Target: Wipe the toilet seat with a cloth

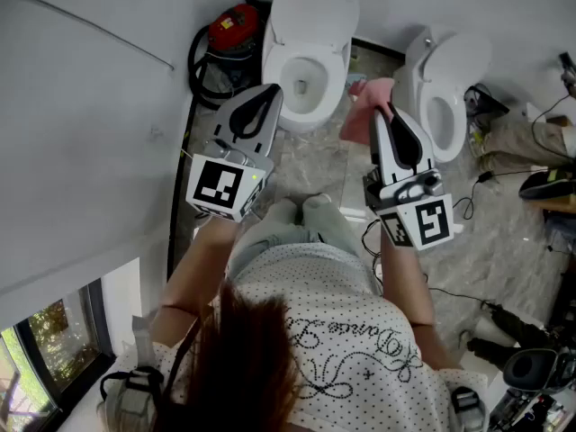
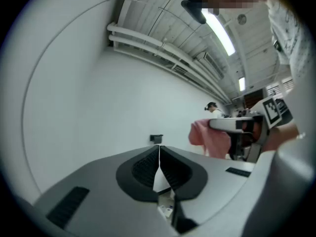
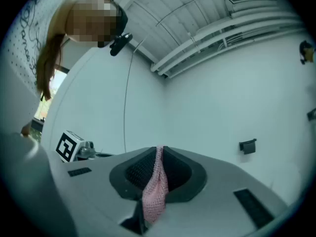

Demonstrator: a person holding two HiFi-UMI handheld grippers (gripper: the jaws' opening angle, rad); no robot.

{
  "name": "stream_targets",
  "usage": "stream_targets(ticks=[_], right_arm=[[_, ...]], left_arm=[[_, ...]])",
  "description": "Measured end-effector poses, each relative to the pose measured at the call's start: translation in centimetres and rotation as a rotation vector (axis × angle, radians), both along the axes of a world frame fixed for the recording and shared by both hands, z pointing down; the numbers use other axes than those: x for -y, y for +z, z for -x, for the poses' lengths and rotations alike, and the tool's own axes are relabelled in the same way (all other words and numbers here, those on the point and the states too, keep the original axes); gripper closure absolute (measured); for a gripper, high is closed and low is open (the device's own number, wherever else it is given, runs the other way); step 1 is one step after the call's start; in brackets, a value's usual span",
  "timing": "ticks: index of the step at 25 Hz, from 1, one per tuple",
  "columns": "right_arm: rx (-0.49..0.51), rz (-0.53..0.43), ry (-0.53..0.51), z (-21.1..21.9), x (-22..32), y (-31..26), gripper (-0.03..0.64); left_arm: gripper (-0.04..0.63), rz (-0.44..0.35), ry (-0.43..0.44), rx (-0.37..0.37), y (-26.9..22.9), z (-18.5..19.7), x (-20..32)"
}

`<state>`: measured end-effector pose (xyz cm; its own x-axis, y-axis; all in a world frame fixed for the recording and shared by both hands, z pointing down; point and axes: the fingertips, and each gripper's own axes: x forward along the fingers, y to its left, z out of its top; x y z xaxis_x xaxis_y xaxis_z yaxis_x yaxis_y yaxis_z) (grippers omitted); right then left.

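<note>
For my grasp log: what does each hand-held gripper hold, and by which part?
The right hand-held gripper pinches the cloth by a bunched strip. The left hand-held gripper is shut on nothing.

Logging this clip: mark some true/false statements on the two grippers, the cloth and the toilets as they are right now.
1. The right gripper is shut on the pink cloth. True.
2. The left gripper holds a second cloth. False: its jaws are together with nothing between them.
3. Two white toilets are in the head view, a left-hand toilet and a right-hand toilet. True.
4. The cloth is pressed flat on a toilet seat. False: it hangs free from the right gripper, on neither toilet.
5. A red appliance sits beside the left-hand toilet. True.
</note>
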<state>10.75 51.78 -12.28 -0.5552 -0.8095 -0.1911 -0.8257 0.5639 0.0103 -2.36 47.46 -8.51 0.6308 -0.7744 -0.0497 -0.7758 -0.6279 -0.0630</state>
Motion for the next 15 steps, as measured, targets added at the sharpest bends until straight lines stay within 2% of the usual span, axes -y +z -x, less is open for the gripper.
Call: stream_targets(ticks=[3,5,15], right_arm=[[0.016,0.011,-0.042,0.4,0.1,-0.1,0.578],[0.003,0.007,-0.048,0.6,0.1,-0.2,0.578],[-0.019,0.020,-0.060,1.6,1.0,0.1,0.577]], left_arm=[[0.598,-0.024,0.135,-0.011,-1.0,-2.3,-1.2],[0.598,-0.041,0.161,0.004,-1.3,-3.0,-1.7],[0.598,-0.020,0.104,0.007,-1.1,-2.1,-0.3]])
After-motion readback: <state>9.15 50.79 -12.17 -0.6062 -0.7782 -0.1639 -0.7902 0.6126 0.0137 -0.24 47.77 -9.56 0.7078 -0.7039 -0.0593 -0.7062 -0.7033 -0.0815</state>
